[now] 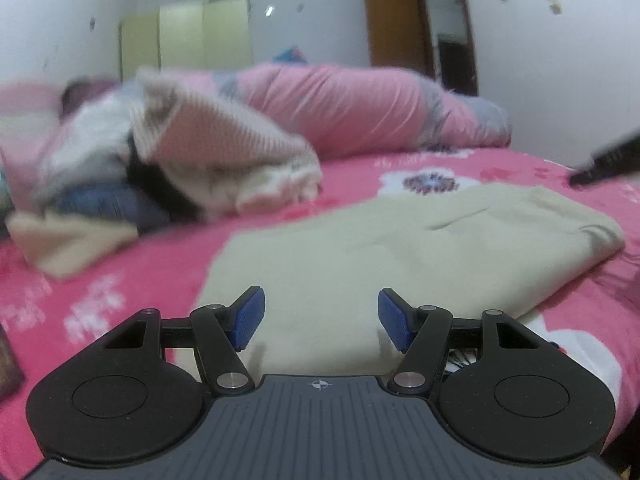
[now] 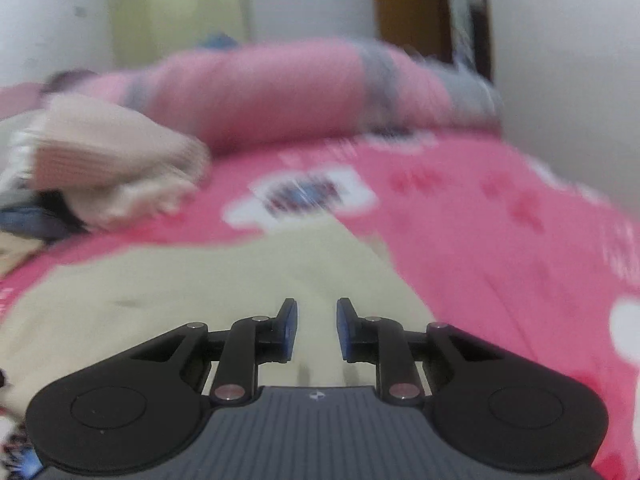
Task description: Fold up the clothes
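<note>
1. A flat, pale cream fabric garment (image 1: 360, 248) lies spread on a bed covered by a bright pink sheet with white and purple flower prints (image 1: 500, 168). In the left wrist view it fills the centre and runs toward 2 o'clock, where one end looks doubled over into a soft ridge.

2. The left gripper (image 1: 320, 318) hovers just above the near edge of the cream garment. Its blue-padded fingers (image 1: 248, 318) stand spread wide with nothing between them, only cloth showing below the gap. This reads as a hand free to take a new edge.

3. The right gripper (image 2: 316, 330) also hangs over the garment (image 2: 200, 280), near its right-hand border with the pink sheet (image 2: 500, 240). Its fingers (image 2: 290, 330) stand a narrow gap apart and pinch nothing; bare cloth shows through the gap.

4. At 10 o'clock in the left view sits a loose heap of unfolded clothes (image 1: 180, 152), topped by a ribbed pink and cream knit, with dark and blue pieces under it. It probably waits there so the middle of the bed stays free for folding.

5. A long rolled pink and grey quilt (image 1: 360, 108) lies across the far side at 12 o'clock, against a pale wall.

6. The right view is blurred, so fine creases cannot be told.
</note>
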Demonstrator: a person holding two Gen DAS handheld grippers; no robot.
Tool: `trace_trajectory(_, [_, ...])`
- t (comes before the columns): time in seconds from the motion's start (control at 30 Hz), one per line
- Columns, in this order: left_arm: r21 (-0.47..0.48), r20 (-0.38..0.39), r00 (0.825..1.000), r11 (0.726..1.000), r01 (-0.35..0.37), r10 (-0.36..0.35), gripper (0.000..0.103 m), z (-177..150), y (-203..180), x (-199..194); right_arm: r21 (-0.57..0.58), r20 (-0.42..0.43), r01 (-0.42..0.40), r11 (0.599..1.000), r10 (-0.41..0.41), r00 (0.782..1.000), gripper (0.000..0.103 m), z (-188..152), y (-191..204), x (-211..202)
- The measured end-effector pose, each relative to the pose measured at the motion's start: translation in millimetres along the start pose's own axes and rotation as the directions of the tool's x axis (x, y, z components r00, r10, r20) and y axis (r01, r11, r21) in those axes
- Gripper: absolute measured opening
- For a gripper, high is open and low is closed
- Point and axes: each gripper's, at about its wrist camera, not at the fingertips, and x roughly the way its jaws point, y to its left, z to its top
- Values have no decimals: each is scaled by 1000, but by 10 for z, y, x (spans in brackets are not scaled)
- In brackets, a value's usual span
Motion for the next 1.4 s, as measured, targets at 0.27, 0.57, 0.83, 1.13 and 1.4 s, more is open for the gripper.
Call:
trace_trajectory(0.27, [13,-91,996,1000,-8,9,66,-242,-7,67,-130,-95,-129,983,117,989,23,-614,425,278])
trace_trajectory(0.57, [-66,-76,997,997,-30,25,65,-184,234,-248,-220,-48,-277,935,273,961,24,-464,857,-68])
trace_trajectory(0.83, [-264,-115,993,963,-46,16,64,-318,658,-409,-231,-138,-330,915,305,942,28,-466,1173,1])
trace_trajectory(1.13, [-427,-60,995,903,41,-73,64,-428,933,-481,-403,-147,-510,760,496,856,29,-913,1977,149])
trace_trajectory(1.4, [-485,-65,994,873,45,-88,64,-509,1116,-425,-418,-115,-496,761,497,860,28,-668,2231,-45])
